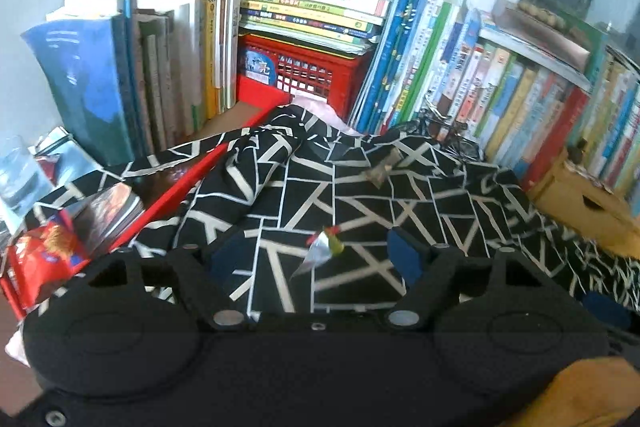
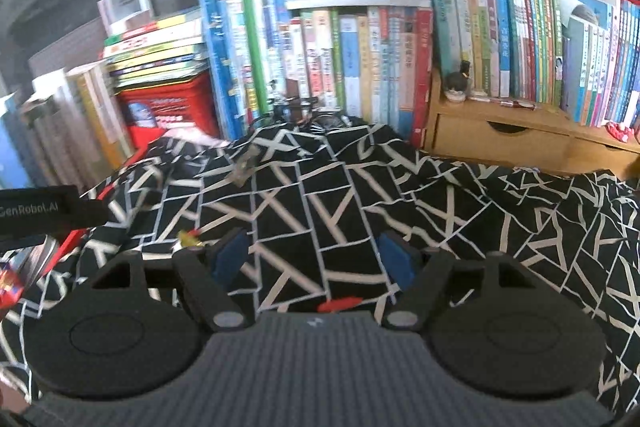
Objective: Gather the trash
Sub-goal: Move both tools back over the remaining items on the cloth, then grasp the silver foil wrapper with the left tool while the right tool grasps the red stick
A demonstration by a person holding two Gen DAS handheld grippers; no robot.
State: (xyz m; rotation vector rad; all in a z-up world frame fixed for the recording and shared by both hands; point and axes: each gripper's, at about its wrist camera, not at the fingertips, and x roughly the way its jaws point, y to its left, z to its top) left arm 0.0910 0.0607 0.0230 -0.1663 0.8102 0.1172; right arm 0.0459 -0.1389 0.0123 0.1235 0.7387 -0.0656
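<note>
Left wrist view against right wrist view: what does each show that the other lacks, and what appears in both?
Only the left wrist view shows the red snack packet and the whole silver crumpled wrapper between the open left claw.

Only the right wrist view shows the wooden drawer unit's two drawer fronts and the small red scrap by the open right claw.

Both show the black-and-white patterned cloth, red plastic basket and book rows.
</note>
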